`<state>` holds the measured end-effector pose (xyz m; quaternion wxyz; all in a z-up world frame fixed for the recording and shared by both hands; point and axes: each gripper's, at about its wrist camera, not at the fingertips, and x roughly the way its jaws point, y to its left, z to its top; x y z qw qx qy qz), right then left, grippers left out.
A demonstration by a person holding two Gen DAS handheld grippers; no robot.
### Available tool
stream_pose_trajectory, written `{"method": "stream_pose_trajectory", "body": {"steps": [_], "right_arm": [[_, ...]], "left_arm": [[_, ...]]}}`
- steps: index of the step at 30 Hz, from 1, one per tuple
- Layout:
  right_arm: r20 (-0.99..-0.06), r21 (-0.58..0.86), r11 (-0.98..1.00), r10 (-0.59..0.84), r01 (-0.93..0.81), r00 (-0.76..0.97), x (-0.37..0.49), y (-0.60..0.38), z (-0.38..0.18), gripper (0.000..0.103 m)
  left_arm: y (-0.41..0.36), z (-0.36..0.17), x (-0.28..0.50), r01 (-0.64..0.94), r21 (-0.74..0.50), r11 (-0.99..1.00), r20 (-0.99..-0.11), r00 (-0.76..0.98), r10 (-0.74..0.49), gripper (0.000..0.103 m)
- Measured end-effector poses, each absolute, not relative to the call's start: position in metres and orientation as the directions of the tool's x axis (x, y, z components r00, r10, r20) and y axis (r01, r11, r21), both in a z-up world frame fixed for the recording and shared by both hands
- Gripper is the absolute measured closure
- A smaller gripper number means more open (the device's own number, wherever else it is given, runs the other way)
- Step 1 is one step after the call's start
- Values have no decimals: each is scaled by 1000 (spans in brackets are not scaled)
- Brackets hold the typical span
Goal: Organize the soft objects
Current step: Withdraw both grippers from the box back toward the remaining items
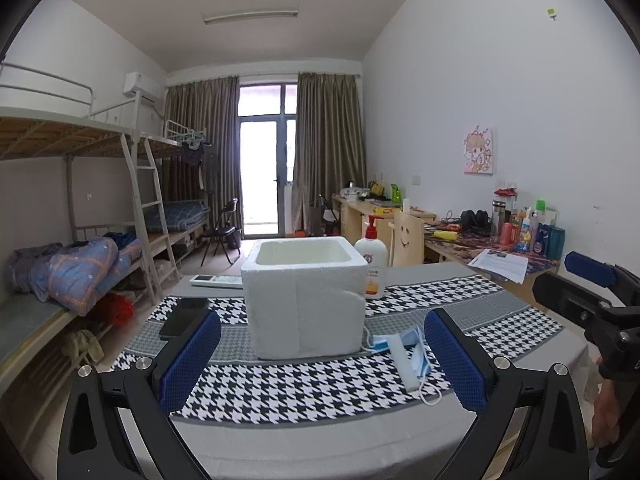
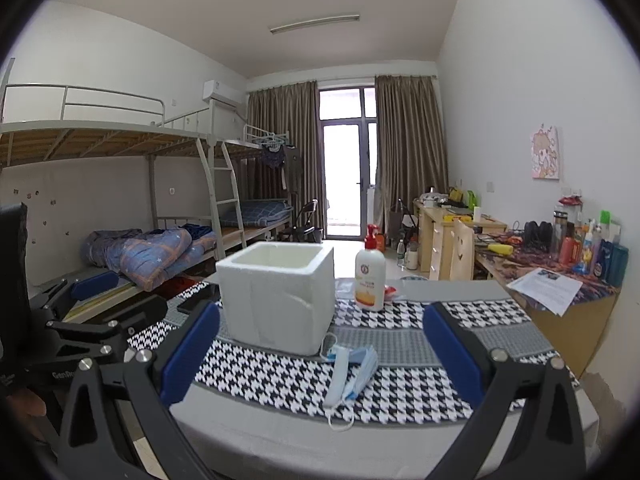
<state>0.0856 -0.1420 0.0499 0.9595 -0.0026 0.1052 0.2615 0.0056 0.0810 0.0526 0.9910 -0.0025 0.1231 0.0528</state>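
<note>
A crumpled light-blue face mask [image 1: 406, 356] [image 2: 352, 372] lies on the houndstooth cloth, just in front of the right corner of a white foam box [image 1: 306, 300] [image 2: 278, 294]. The box stands open at the top and looks empty. My left gripper [image 1: 322, 360] is open near the table's front edge, the mask close to its right finger. My right gripper [image 2: 322, 360] is also open, wide, with the mask lying ahead between its fingers, untouched. Each gripper shows at the edge of the other's view.
A white lotion pump bottle [image 1: 374, 264] [image 2: 370, 274] stands behind the box to the right. A black phone [image 1: 182, 316] and a white remote [image 1: 214, 281] lie left of the box. A cluttered desk [image 1: 500, 248] runs along the right wall, bunk beds [image 1: 80, 264] along the left.
</note>
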Motion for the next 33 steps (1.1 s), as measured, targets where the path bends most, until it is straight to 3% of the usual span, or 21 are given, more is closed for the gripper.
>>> {"method": "stream_pose_trajectory", "body": {"steps": [21,33], "right_arm": [[-187,36,889,455,-457,870,67,-147,1,0],[-268,53,901,428,-431,863,95,-143,-33,0]], "left_arm": [[83,2,-5,-133,-62,989,-233,966,115,1],[78,-32,19,-88,-45,995,-238,968,75,1]]}}
